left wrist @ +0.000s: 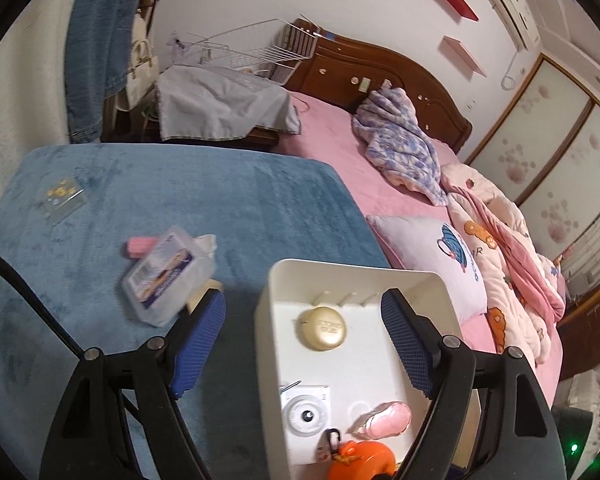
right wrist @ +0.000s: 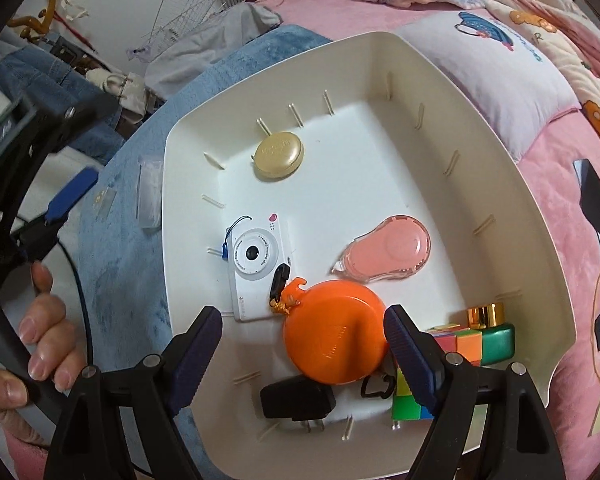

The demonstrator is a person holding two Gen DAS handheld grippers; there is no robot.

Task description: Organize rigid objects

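Inside the white plastic bin (right wrist: 380,64), the round orange case (right wrist: 334,332) sits between the wide-open right gripper (right wrist: 303,344); the left gripper (left wrist: 303,340) gapes empty too, straddling the bin's near wall.

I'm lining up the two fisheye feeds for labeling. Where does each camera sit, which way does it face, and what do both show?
Left wrist: behind the open left gripper, facing across the blue blanket toward the bed; only its fingers show.
Right wrist: above the open right gripper, looking down into the white bin; the person's left hand shows.
Shared: bin, gold compact, toy camera, orange case.
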